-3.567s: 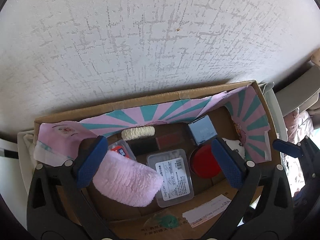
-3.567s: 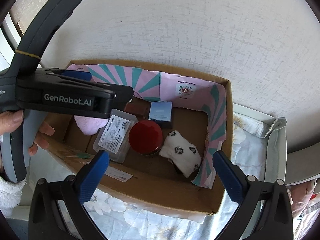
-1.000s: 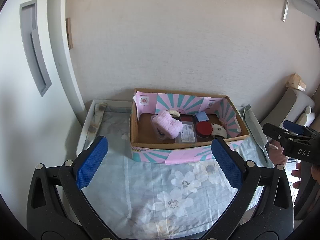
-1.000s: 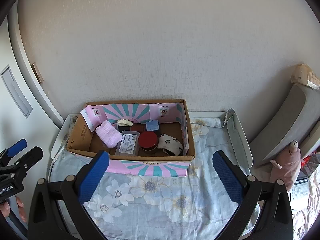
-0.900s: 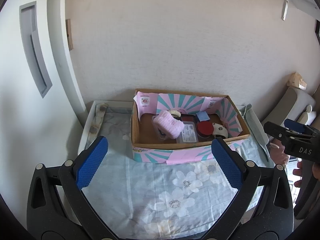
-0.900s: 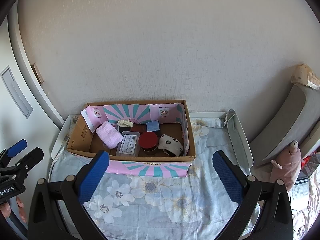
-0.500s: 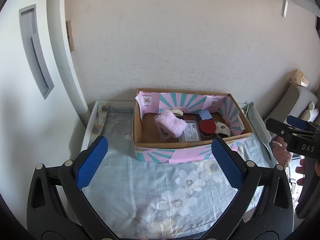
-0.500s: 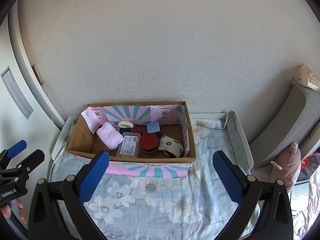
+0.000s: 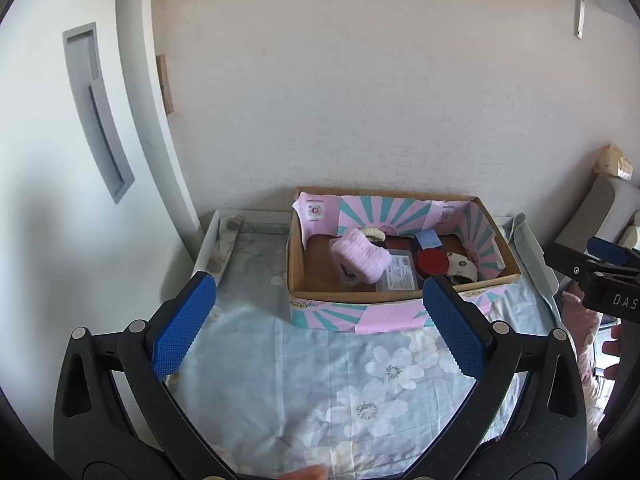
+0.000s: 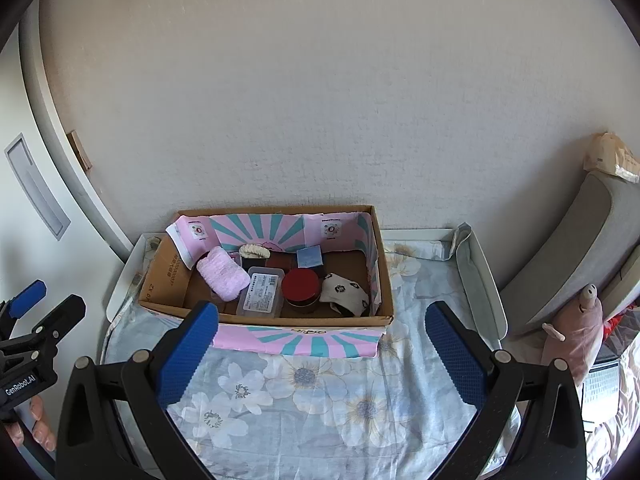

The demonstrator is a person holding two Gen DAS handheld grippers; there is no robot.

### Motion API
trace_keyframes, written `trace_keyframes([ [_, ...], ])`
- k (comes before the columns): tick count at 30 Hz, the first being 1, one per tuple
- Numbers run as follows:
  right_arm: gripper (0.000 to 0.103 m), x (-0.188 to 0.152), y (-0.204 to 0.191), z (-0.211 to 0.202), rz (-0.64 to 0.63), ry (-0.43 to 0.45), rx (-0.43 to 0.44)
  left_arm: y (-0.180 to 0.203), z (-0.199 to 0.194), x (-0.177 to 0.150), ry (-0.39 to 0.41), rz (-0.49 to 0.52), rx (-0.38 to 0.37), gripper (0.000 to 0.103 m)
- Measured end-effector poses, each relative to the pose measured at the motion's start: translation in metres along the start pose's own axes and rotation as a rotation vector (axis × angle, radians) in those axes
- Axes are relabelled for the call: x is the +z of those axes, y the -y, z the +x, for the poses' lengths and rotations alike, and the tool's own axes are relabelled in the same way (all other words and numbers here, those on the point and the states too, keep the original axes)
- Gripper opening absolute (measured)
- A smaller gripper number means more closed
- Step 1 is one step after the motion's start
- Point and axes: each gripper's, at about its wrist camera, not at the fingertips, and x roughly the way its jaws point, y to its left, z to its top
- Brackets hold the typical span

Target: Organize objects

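Note:
A cardboard box (image 9: 296,258) (image 10: 386,280) lined with pink and teal paper stands at the back of the table against the wall. In it lie a pink fluffy roll (image 9: 362,254) (image 10: 222,274), a clear plastic case (image 10: 260,292), a red-lidded jar (image 10: 301,285), a blue square box (image 10: 310,257), a cream roll (image 10: 254,251) and a white patterned sock (image 10: 346,294). My left gripper (image 9: 318,320) is open and empty, held well back from the box. My right gripper (image 10: 322,350) is open and empty, also held back over the cloth.
A floral blue cloth (image 10: 320,392) covers the table in front of the box. White raised rims (image 10: 484,280) edge the table. A grey chair (image 10: 576,248) and a pink plush (image 10: 576,328) stand at the right. A white door frame (image 9: 148,120) is at the left.
Both grippers have pulled far back from the box over the last seconds. In the last second the left view has shifted slightly; the box contents have not moved.

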Motion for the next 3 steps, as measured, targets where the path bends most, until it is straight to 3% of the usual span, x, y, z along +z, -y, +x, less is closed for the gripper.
trace_keyframes([
  [3,0.103,-0.0015,-0.0012,-0.0024,0.003,0.005,0.001,-0.0008,-0.003,-0.0009,0.011,0.007,0.002,0.103],
])
